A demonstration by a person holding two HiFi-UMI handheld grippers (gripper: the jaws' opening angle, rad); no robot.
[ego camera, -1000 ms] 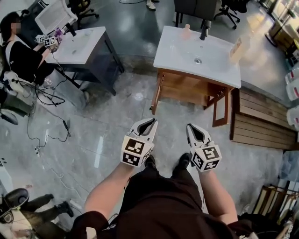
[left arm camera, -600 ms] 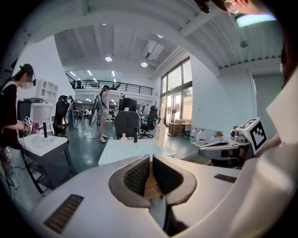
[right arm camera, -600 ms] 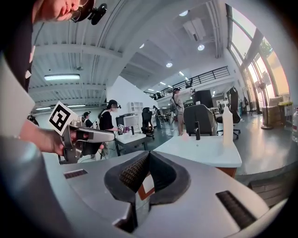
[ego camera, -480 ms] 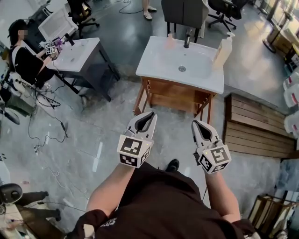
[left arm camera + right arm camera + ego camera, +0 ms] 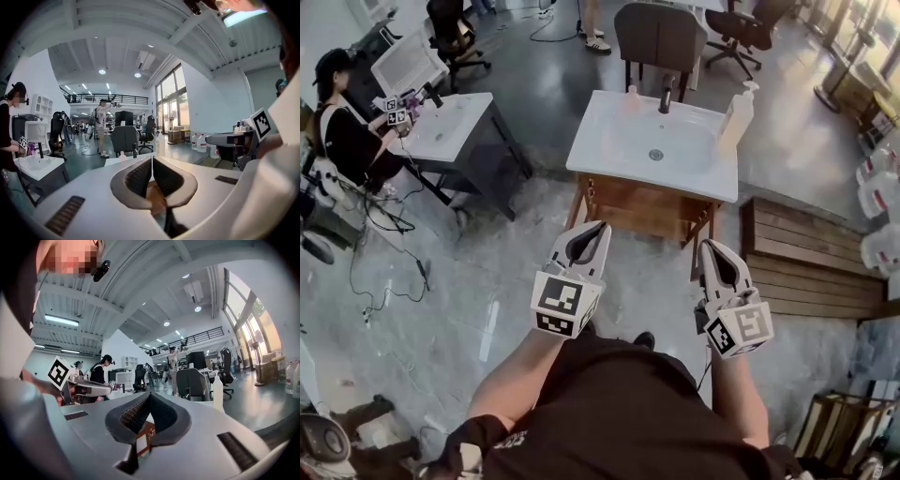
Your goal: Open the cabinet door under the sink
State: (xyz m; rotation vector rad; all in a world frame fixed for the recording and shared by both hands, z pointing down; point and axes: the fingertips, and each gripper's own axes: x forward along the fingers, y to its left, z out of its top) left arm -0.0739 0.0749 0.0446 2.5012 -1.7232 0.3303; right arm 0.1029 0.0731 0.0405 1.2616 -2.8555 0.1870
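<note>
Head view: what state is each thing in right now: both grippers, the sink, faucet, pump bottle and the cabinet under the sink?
left gripper: jaws just closed together, empty, short of the cabinet.
right gripper: shut, empty, short of the cabinet.
cabinet: no door swung out; looks shut.
sink: basin empty.
faucet: no water seen running.
pump bottle: upright at the sink's right rear.

Bright overhead light, window glare, fisheye edges, perhaps slight blur
</note>
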